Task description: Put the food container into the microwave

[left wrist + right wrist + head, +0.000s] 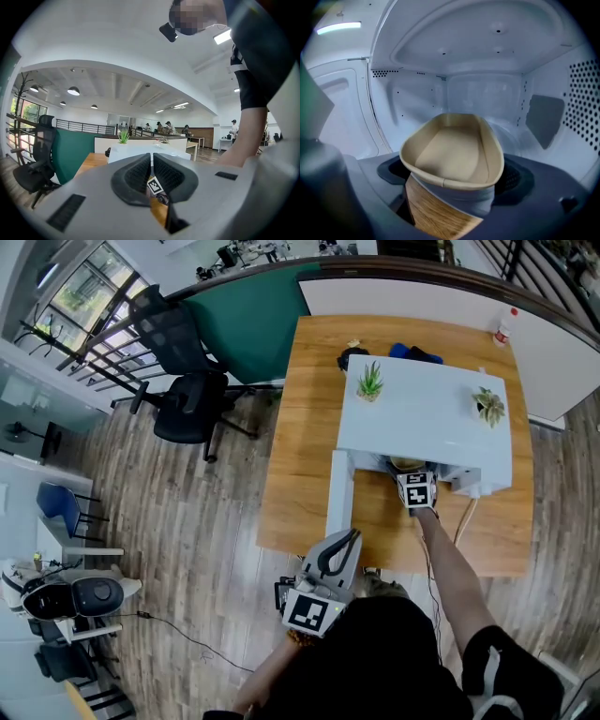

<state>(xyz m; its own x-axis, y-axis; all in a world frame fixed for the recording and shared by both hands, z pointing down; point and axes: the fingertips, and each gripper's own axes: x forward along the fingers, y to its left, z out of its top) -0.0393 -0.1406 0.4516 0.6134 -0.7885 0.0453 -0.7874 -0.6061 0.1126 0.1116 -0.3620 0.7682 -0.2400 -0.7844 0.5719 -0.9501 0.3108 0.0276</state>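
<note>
A tan, empty paper food container [452, 154] is pinched by its near end in my right gripper [452, 177], which is shut on it. The container sits tilted inside the white microwave cavity [487, 98], with the perforated wall at right. In the head view my right gripper [417, 491] is at the mouth of the white microwave [427, 413], and the container's rim [407, 464] just shows under the top edge. The door [338, 498] stands open at left. My left gripper [342, 549] hangs shut and empty near the table's front edge; the left gripper view shows its pads [140, 171] pressed together.
Two small potted plants [369, 381] [487, 405] stand on the microwave. Dark and blue items [412, 352] lie behind it on the wooden table [300, 427]. A bottle [504, 329] sits at the far right. A black office chair [187, 399] stands left of the table.
</note>
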